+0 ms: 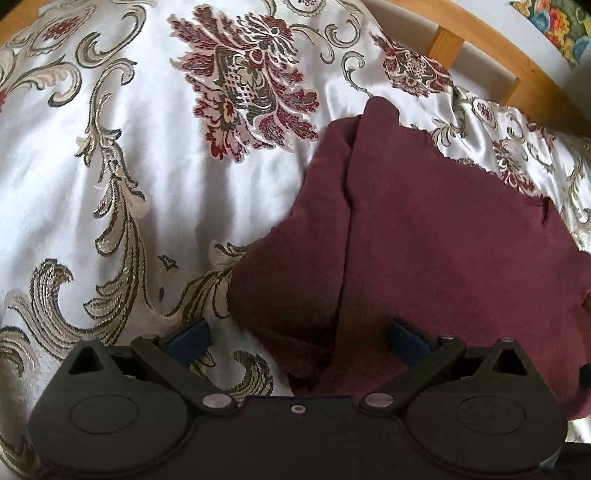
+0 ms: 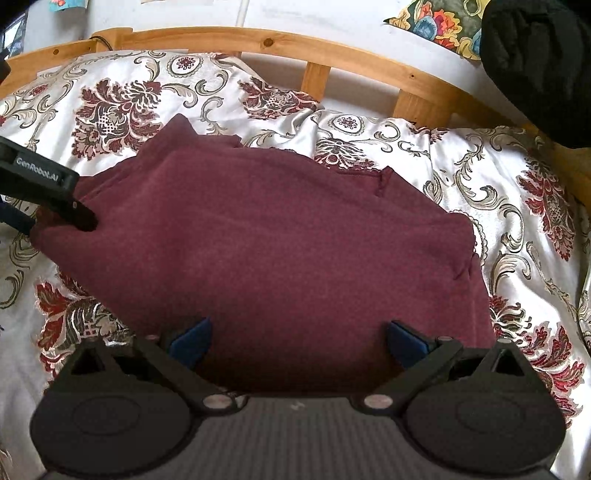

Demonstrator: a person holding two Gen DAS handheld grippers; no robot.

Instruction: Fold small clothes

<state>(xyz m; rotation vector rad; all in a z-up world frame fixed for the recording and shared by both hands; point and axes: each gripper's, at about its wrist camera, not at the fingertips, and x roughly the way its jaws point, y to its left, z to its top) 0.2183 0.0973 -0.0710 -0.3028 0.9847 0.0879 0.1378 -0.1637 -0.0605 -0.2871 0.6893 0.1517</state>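
Observation:
A maroon garment (image 2: 280, 251) lies folded on the floral bedspread (image 2: 517, 206); it also shows in the left wrist view (image 1: 424, 240) at the right. My left gripper (image 1: 297, 338) is open, its jaws wide apart over the garment's left edge, holding nothing. It also shows in the right wrist view (image 2: 55, 199) at the garment's left corner. My right gripper (image 2: 297, 338) is open, its jaws wide apart above the garment's near edge, holding nothing.
A wooden bed rail (image 2: 332, 51) runs along the far side of the bed. A black bundle (image 2: 543, 62) sits at the upper right. A colourful patterned cloth (image 2: 439, 22) lies beyond the rail. Bare bedspread (image 1: 110, 184) spreads left of the garment.

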